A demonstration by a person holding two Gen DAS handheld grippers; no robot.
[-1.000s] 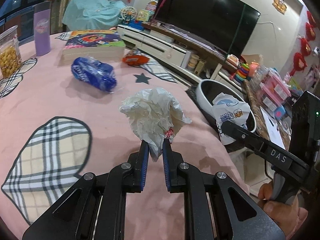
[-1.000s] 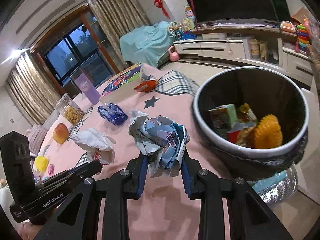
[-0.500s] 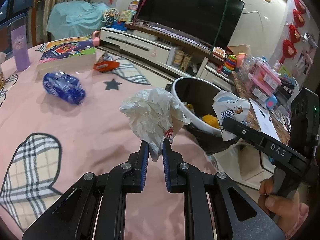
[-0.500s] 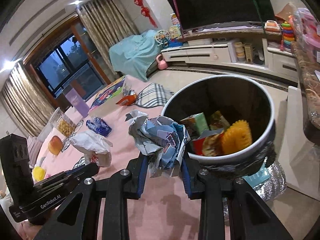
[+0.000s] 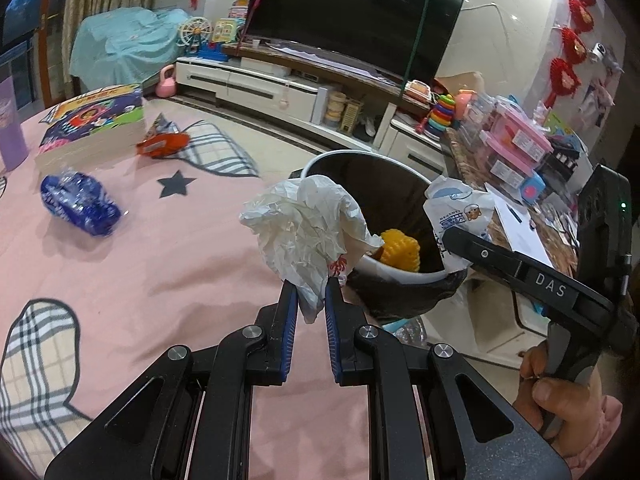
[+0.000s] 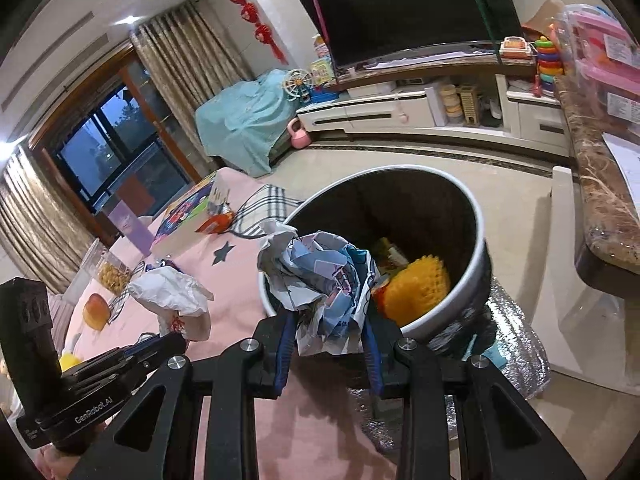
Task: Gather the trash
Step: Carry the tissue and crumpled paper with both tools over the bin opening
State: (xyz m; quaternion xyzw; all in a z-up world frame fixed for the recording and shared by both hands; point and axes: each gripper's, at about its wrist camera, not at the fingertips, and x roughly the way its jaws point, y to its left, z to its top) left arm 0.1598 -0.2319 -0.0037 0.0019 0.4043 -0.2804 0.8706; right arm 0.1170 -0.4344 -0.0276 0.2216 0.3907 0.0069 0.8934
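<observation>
The tabletop (image 5: 168,264) is covered in pink cloth with grey-and-white plaid patches and a dark grey star (image 5: 176,183). The crumpled paper bag (image 5: 308,232) is white with a small red mark. The crumpled printed wrapper (image 6: 324,280) is white, blue and grey. The trash bin (image 6: 456,304) has a white rim and a black liner, with a yellow ridged piece (image 6: 416,288) inside. The plastic package (image 5: 80,204) is blue, the snack packet (image 5: 162,145) orange. Each hand-held gripper is black with blue pads.

A home living room: a big television (image 5: 356,16) on a low cabinet (image 5: 256,84), curtains (image 6: 188,52), children's toys (image 5: 440,110).
</observation>
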